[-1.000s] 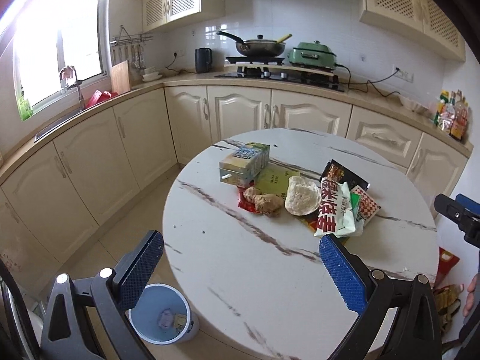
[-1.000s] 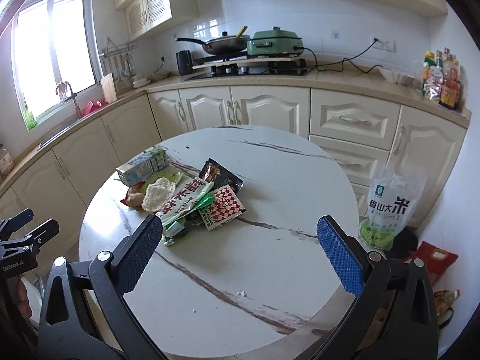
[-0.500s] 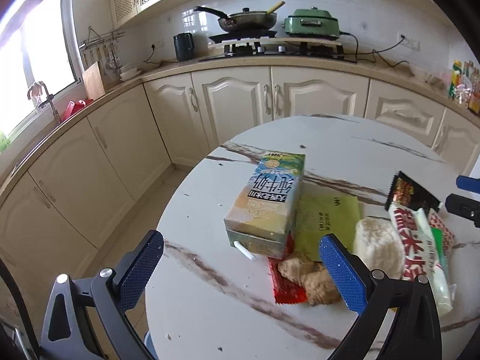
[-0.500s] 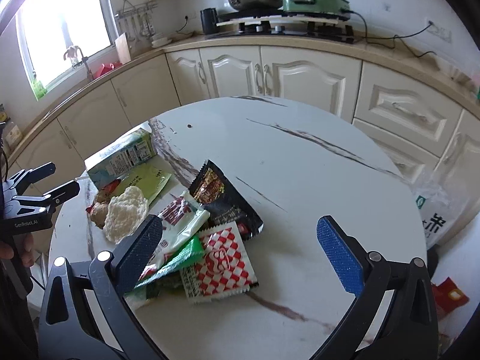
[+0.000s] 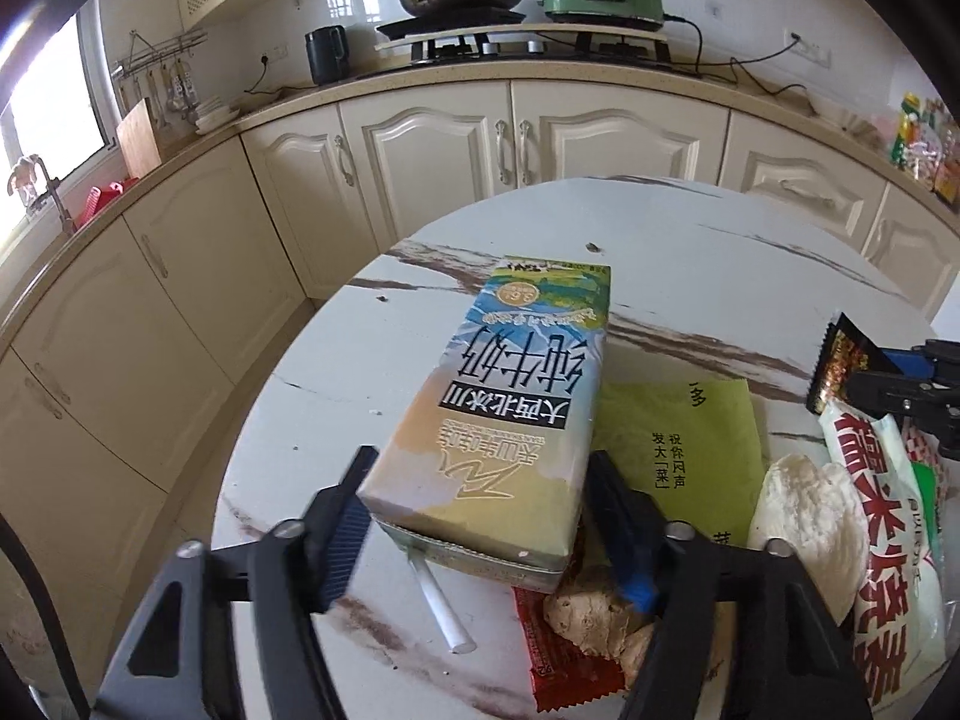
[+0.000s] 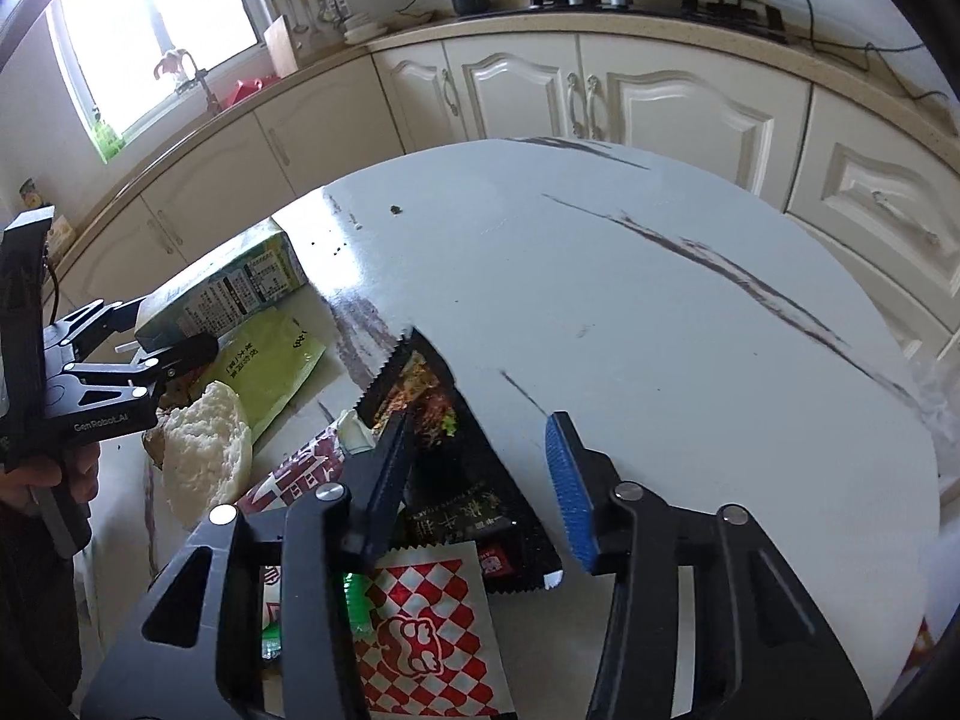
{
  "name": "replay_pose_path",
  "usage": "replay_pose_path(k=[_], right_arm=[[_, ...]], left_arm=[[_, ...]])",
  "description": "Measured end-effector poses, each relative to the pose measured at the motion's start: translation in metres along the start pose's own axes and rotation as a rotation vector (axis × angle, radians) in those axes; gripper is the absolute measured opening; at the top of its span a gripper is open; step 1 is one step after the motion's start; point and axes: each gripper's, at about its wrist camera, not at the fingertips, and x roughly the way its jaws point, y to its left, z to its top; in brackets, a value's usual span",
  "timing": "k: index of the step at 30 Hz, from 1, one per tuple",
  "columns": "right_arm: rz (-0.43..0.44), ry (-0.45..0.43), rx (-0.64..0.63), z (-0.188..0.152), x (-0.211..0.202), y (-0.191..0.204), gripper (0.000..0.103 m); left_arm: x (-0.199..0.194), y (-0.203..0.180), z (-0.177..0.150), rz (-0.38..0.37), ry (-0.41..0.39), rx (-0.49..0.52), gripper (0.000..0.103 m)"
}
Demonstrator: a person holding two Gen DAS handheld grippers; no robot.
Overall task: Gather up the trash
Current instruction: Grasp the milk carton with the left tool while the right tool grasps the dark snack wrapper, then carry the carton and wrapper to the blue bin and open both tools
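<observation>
A milk carton (image 5: 510, 396) lies flat on the round marble table (image 6: 660, 300). My left gripper (image 5: 480, 459) is closing on the carton's near end, and both pads touch its sides. A white straw (image 5: 441, 606) sticks out below the carton. My right gripper (image 6: 480, 420) is also closing, with a black snack wrapper (image 6: 456, 468) lying flat between its fingers. Its left finger covers the wrapper's left edge and its blue right pad (image 6: 570, 498) stands clear of the wrapper. A red-checked packet (image 6: 420, 630) lies under that gripper.
More trash lies between the grippers: a green packet (image 5: 678, 438), a white bun (image 5: 804, 516), a brown lump (image 5: 588, 612), a red wrapper (image 5: 564, 660) and a white red-lettered bag (image 5: 888, 540). Cream cabinets (image 5: 420, 168) curve behind the table. A hand (image 6: 36, 480) holds the left gripper.
Both grippers came down and forward onto the pile. The left jaws narrowed around the milk carton's end. The right jaws narrowed over the black wrapper.
</observation>
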Motion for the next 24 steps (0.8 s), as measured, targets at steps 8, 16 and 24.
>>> replay_pose_path(k=[8,16,24], right_arm=[[-0.046,-0.117,-0.043,0.003,-0.035,0.015,0.003],[-0.047,-0.205,-0.057,0.008,-0.092,0.056,0.003],[0.066,-0.277,-0.155,0.01,-0.134,0.16,0.003]], left_arm=[[-0.032,0.01,-0.006,-0.085,-0.09,-0.026,0.044],[-0.112,0.022,-0.043,-0.118,-0.18,-0.043,0.044],[-0.202,0.066,-0.122,-0.091,-0.245,-0.092,0.044]])
